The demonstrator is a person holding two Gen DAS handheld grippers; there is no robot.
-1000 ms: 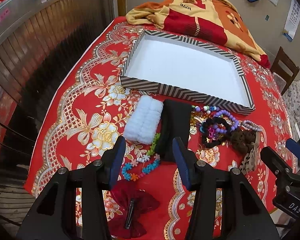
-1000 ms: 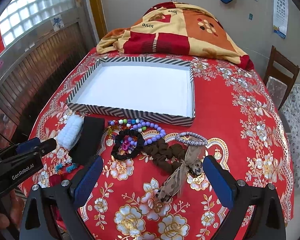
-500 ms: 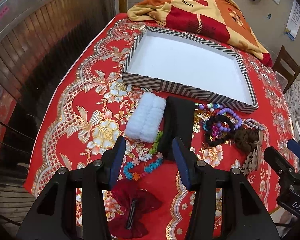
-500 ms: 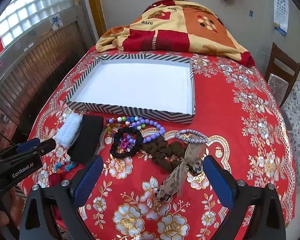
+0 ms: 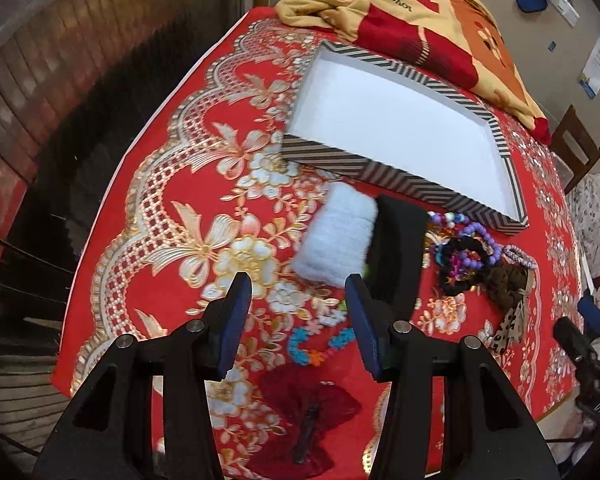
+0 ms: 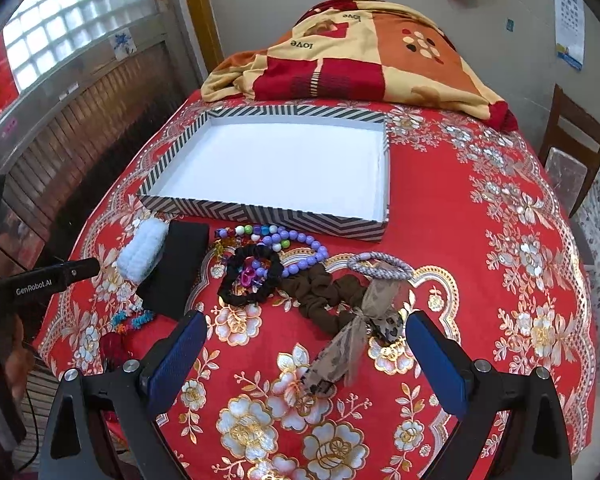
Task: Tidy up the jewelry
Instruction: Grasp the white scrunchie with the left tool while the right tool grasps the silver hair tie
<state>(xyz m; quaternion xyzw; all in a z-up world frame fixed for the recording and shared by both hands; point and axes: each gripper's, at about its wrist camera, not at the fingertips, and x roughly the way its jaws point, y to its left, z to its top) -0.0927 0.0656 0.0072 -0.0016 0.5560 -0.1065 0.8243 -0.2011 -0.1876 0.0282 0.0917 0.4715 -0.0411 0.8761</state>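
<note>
My left gripper (image 5: 298, 312) hangs open above the red tablecloth, nothing between its fingers. Just ahead of it lie a white fluffy hair band (image 5: 336, 240) and a black hair band (image 5: 400, 248). A coloured flower bracelet (image 5: 320, 340) lies under it and a red bow clip (image 5: 308, 420) nearer. My right gripper (image 6: 304, 332) stands wide open over a leopard ribbon bow (image 6: 340, 352). Beyond lie a brown scrunchie (image 6: 320, 296), black scrunchie (image 6: 252, 276), purple bead bracelet (image 6: 300, 244) and grey hair tie (image 6: 380, 266). The striped box (image 6: 260, 212) holds nothing.
A folded patterned blanket (image 6: 340, 52) lies at the table's far end behind the box. A wooden chair (image 6: 572, 160) stands to the right. The table's left edge (image 5: 112, 208) drops off beside a wooden wall panel. The left gripper body (image 6: 40, 280) shows at the left.
My left gripper has shifted left toward the table's edge, so the hair bands now sit further right in its view. The right gripper has stayed almost still. No object moved.
</note>
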